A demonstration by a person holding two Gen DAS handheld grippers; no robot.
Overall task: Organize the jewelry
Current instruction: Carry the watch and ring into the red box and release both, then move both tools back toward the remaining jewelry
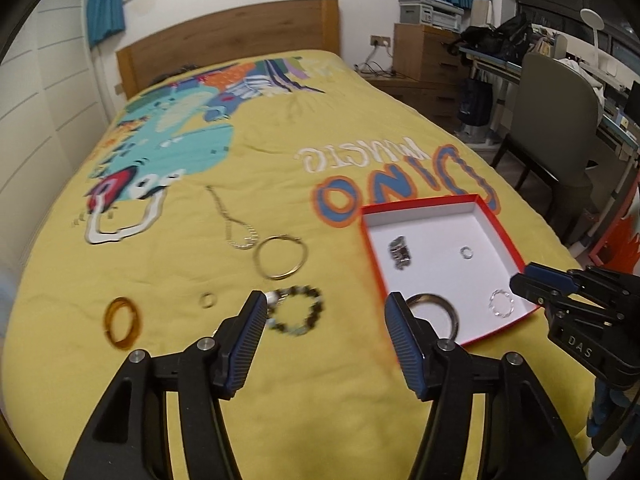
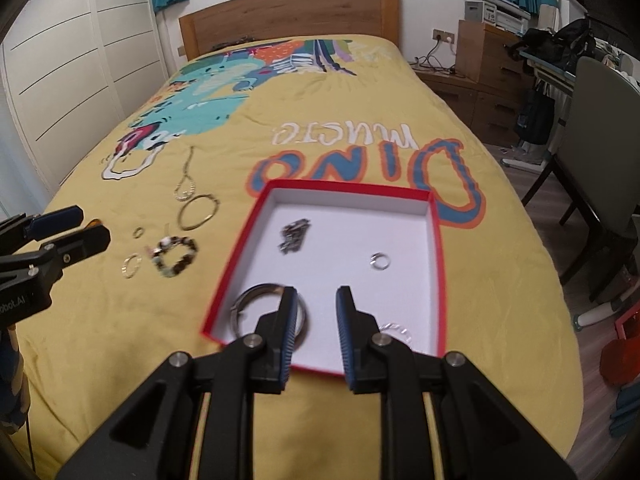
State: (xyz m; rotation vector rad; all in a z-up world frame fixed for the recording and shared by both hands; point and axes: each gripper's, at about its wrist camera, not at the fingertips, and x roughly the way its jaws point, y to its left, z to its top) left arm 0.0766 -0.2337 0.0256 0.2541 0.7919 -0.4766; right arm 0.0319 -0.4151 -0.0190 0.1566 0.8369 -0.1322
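A quilted yellow bedspread (image 1: 280, 380) printed with a cartoon dinosaur and the word DINO covers the bed, and a shallow square cardboard box (image 2: 438, 264) with red rim and matte white floor lies near the bed's foot edge, toward its right side. Inside it sit a large dark metal bangle (image 2: 250, 308) at the near left corner, a thin twisted silver bracelet (image 1: 500, 304) at the near right corner, a small silver ring (image 2: 379, 261) and a crumpled dark metallic piece (image 2: 294, 234), perhaps a chain, though blur hides its form. On the fabric left of the box lie a beaded bracelet (image 1: 298, 312) of dark and pale beads, a thin gold hoop (image 1: 281, 258), a fine chain (image 1: 236, 224), a small ring (image 1: 208, 300) and an amber translucent bangle (image 1: 122, 322). The left gripper (image 1: 324, 312) hovers beside the beads, jaws wide apart and empty. The right gripper (image 2: 316, 306) hangs over the box's near edge, ribbed blue jaws apart, holding nothing.
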